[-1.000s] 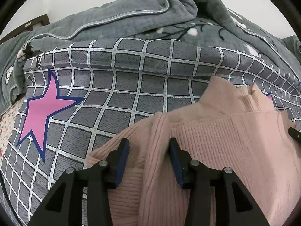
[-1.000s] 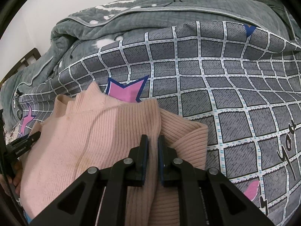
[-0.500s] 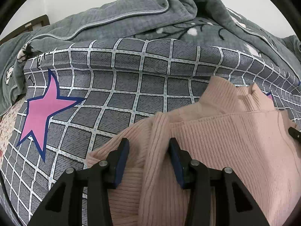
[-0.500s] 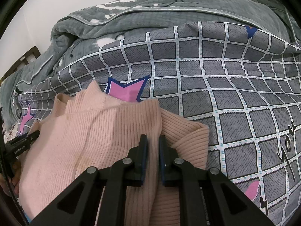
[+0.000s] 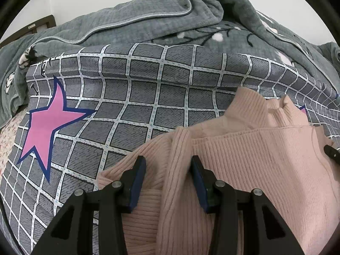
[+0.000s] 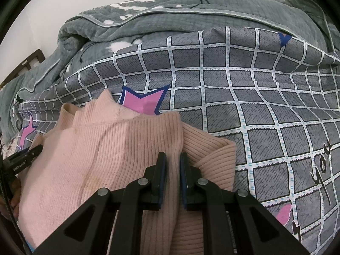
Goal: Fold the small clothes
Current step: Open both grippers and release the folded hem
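Sweater [image 6: 110, 148] stain, "you" lettering [image 6: 320, 165]: right wrist view only.

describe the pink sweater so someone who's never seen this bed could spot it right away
Start at the bed, covered by a grey sheet with a white grid and pink stars, a grey blanket heaped behind. On the near part lies the pink sweater, both grippers at its folded edges. It is the only ribbed knit there, plain pale pink with a high collar.
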A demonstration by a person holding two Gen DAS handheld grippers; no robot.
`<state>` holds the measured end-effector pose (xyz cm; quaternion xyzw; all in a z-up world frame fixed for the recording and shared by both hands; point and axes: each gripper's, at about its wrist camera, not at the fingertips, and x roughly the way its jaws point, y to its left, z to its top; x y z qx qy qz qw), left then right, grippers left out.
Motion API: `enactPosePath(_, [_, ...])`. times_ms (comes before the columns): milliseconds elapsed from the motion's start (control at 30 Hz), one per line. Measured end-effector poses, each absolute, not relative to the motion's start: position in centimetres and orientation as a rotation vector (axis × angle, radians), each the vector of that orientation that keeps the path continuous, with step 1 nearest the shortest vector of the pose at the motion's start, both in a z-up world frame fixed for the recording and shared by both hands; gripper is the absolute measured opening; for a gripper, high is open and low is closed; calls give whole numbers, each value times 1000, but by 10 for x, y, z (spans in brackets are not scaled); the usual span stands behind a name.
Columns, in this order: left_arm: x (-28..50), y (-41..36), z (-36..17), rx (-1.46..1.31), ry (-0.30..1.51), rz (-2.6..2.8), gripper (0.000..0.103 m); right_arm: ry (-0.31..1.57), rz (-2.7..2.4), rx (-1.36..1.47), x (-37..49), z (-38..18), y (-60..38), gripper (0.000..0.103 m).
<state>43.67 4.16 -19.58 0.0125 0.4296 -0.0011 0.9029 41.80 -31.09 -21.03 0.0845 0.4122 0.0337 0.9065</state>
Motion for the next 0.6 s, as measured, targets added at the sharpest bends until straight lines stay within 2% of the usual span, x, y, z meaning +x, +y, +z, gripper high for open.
enactPosePath(300, [435,37,-193,35,872,-14,49,795,63,168,406,-195,-314,21])
enactPosePath(367, [434,38,-192,10,871,-55,60,734,38,115,397,-179,-311,26])
enactPosePath(433, [434,41,-189,-16,866,-91,65,679,-7,44,387,-162,-305,38])
enactPosePath(600, [428,47,-177,-45,851,-133,68,651,34,20,356,-129,-281,41])
